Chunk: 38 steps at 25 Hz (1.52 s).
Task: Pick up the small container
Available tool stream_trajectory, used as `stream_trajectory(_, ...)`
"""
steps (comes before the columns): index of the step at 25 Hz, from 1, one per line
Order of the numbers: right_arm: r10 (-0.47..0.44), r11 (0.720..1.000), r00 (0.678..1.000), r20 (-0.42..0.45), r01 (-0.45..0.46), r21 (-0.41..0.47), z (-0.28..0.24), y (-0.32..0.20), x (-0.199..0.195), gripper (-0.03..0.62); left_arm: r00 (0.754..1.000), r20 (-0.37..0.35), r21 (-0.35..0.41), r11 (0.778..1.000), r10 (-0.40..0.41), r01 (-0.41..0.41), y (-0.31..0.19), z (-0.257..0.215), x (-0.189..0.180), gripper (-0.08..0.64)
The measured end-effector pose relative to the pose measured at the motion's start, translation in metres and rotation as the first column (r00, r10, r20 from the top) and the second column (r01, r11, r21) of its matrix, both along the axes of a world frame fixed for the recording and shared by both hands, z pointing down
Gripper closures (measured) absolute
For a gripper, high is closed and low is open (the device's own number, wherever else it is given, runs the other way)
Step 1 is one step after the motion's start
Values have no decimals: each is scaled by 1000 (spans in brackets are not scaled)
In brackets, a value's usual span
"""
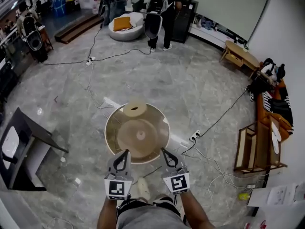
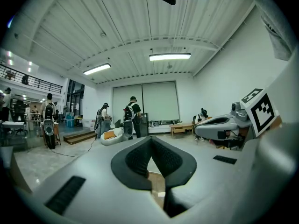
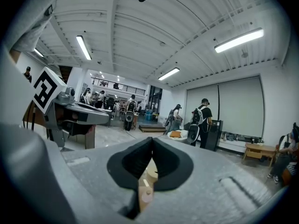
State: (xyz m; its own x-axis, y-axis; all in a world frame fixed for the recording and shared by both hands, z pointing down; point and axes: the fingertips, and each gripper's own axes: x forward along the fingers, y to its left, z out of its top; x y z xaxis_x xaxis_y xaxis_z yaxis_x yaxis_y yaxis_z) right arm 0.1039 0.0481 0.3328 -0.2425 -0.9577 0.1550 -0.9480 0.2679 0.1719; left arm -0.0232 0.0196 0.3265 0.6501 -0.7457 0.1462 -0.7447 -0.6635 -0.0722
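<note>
Both grippers sat low in the head view, tips at the near edge of the round table (image 1: 116, 132). Left gripper (image 1: 125, 152): jaws together, nothing between them. Right gripper (image 1: 165, 151): same, pads met tip to tip, empty. The small container (image 1: 135, 109) stood on the table's far rim, around frame centre, well apart from both grippers. A cable (image 1: 224, 112) ran across the floor at the right, and a person (image 1: 162, 13) stood at top centre.
</note>
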Motion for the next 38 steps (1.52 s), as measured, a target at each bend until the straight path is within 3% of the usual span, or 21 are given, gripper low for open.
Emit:
stream_trajectory(3,-15,1000,1000,4,15,-5,8,-26,2,591,1000,31,31,1000,3,-4,-24,11,1,545)
stream_trajectory(8,-61,998,998,12,61,-16,29,-71,2,592,999,13,9,999,-35,35,-58,23,7,544)
stream_trajectory(12,-107,994,994,11,107,-34,65,-111,-7,591,994,-49,-74,992,-102,98,-88,52,5,545)
stream_trajectory(27,-226,958,973,48,231,-169,256,-225,-13,591,975,-23,-189,959,-221,213,-191,219,10,543)
stream_trajectory(38,-257,934,963,80,269,-237,383,-274,-11,591,970,12,-273,932,-244,238,-232,348,16,543)
